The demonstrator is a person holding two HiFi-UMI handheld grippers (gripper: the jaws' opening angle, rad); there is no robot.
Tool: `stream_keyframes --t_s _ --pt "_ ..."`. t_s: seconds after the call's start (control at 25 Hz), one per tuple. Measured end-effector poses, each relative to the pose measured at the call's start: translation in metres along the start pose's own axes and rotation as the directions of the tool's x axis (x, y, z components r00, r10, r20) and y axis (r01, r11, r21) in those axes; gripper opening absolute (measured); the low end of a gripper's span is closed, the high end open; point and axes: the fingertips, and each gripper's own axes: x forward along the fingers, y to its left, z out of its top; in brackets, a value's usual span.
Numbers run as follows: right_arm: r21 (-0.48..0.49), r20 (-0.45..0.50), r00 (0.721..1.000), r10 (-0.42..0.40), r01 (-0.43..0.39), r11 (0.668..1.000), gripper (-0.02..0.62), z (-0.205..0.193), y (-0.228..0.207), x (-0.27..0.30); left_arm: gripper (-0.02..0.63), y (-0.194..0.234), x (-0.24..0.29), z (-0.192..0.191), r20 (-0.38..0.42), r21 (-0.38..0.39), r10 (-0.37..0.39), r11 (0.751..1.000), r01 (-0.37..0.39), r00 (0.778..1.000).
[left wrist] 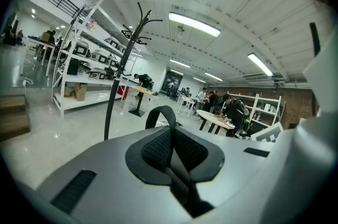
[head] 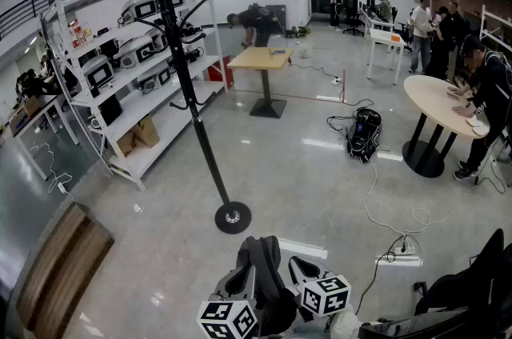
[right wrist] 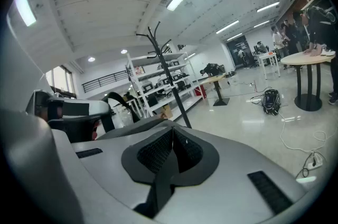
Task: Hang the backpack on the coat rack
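Note:
The black coat rack (head: 192, 81) stands on its round base on the floor ahead of me, its curved hooks bare. A dark grey backpack (head: 262, 269) hangs between my two grippers at the bottom of the head view. My left gripper (head: 246, 272) is shut on a black backpack strap (left wrist: 178, 167), whose loop (left wrist: 160, 113) rises beyond the jaws. My right gripper (head: 302, 272) is shut on another black strap (right wrist: 161, 180). The rack pole (left wrist: 115, 88) shows left of centre in the left gripper view, and the rack (right wrist: 168, 77) stands behind the jaws in the right gripper view.
White shelving (head: 120, 81) with equipment lines the left. A square wooden table (head: 260, 59) and a round table (head: 436, 101) with people stand farther off. Another black bag (head: 364, 133), cables and a power strip (head: 400, 249) lie to the right, and a wooden step (head: 60, 265) sits at the left.

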Motion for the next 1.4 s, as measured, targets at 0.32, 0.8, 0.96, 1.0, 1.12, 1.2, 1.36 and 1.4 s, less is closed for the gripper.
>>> stream_keyframes --t_s 0.32,0.8,0.96,1.0,1.12,1.2,1.36,1.4 --pt "0.004 -0.008 0.999 0.033 -0.032 0.999 0.014 0.028 -0.025 0.056 0.017 0.016 0.057 0.020 -0.002 0.009 0.001 1.000 -0.001 1.000" --pt "0.009 0.000 0.998 0.067 -0.067 0.998 0.014 0.089 -0.068 0.132 0.017 0.038 0.135 0.064 -0.007 0.014 0.043 0.999 -0.043 0.999" --pt "0.039 -0.012 0.997 0.074 -0.074 0.997 0.014 0.095 -0.085 0.150 0.017 0.044 0.158 0.068 -0.021 0.011 0.061 0.998 -0.060 0.998" --pt "0.045 -0.018 0.997 0.078 -0.077 0.996 0.014 0.095 -0.088 0.155 0.017 0.046 0.162 0.068 -0.023 0.008 0.062 0.998 -0.062 0.998" --pt "0.059 -0.036 0.996 0.085 -0.082 0.995 0.014 0.095 -0.096 0.169 0.017 0.053 0.178 0.069 -0.033 0.000 0.068 0.998 -0.068 0.997" --pt "0.067 -0.040 0.996 0.085 -0.082 0.994 0.014 0.098 -0.103 0.179 0.017 0.056 0.189 0.070 -0.044 -0.004 0.072 0.997 -0.072 0.996" --pt "0.070 -0.049 0.996 0.080 -0.077 0.995 0.014 0.102 -0.116 0.197 0.017 0.060 0.205 0.077 -0.027 -0.005 0.070 0.998 -0.070 0.997" --pt "0.069 -0.051 0.995 0.082 -0.078 0.995 0.014 0.104 -0.117 0.201 0.017 0.061 0.208 0.083 -0.017 0.000 0.071 0.997 -0.071 0.997"
